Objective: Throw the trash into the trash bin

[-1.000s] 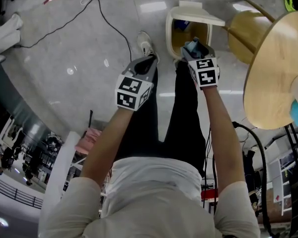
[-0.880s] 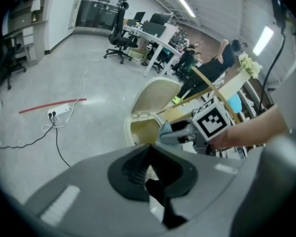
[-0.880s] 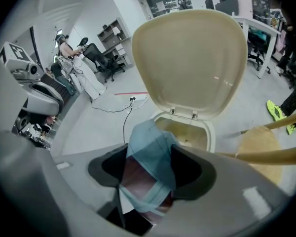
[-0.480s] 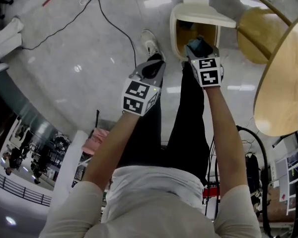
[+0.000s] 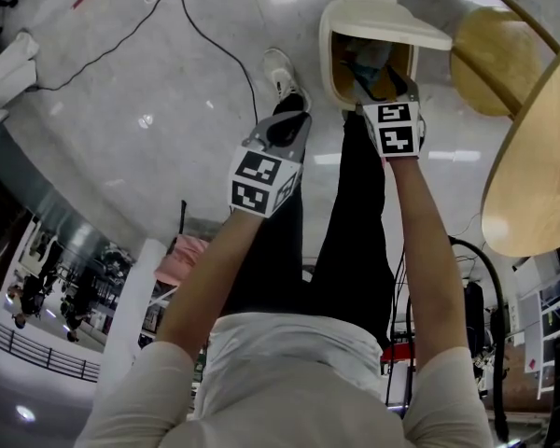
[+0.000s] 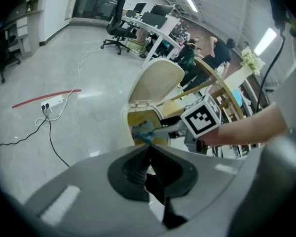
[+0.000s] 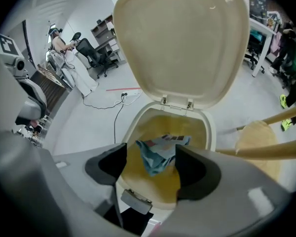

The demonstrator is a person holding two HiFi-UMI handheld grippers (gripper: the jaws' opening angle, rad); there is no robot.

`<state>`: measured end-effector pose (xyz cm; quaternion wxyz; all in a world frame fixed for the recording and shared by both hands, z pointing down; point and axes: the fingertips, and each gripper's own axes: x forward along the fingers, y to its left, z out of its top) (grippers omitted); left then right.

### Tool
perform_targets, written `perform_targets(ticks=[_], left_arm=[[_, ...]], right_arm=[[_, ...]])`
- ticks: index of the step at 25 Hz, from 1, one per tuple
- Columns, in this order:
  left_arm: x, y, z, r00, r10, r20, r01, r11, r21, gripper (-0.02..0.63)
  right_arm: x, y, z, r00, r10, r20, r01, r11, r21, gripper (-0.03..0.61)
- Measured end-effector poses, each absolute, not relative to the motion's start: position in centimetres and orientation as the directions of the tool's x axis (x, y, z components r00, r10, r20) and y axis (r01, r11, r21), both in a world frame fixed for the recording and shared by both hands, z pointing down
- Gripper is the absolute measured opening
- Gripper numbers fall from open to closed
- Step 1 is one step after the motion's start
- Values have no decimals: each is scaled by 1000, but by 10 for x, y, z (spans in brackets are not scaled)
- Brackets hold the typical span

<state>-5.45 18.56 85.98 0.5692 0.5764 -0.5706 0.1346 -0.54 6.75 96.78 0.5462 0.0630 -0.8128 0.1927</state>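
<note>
Right gripper (image 7: 151, 151) over the open bin (image 7: 211, 123) at twelve o'clock, jaws opening, blue trash (image 7: 163, 142) loose between them. Left gripper (image 6: 149, 148), nine o'clock, closed, empty.

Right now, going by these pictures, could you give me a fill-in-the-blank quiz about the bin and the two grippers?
The bin's lid stands ____. The trash is between the jaws of the ____ gripper. The left gripper's jaws are ____.
Missing: open; right; shut. The right gripper's jaws are opening.
</note>
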Motion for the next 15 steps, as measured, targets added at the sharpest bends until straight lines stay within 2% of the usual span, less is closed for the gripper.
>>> perform_targets(ticks=[15], left_arm=[[-58, 177, 850, 302, -524, 796, -826, 272, 493, 5]], right_arm=[[-5, 70, 948, -409, 89, 908, -315, 920, -232, 308]])
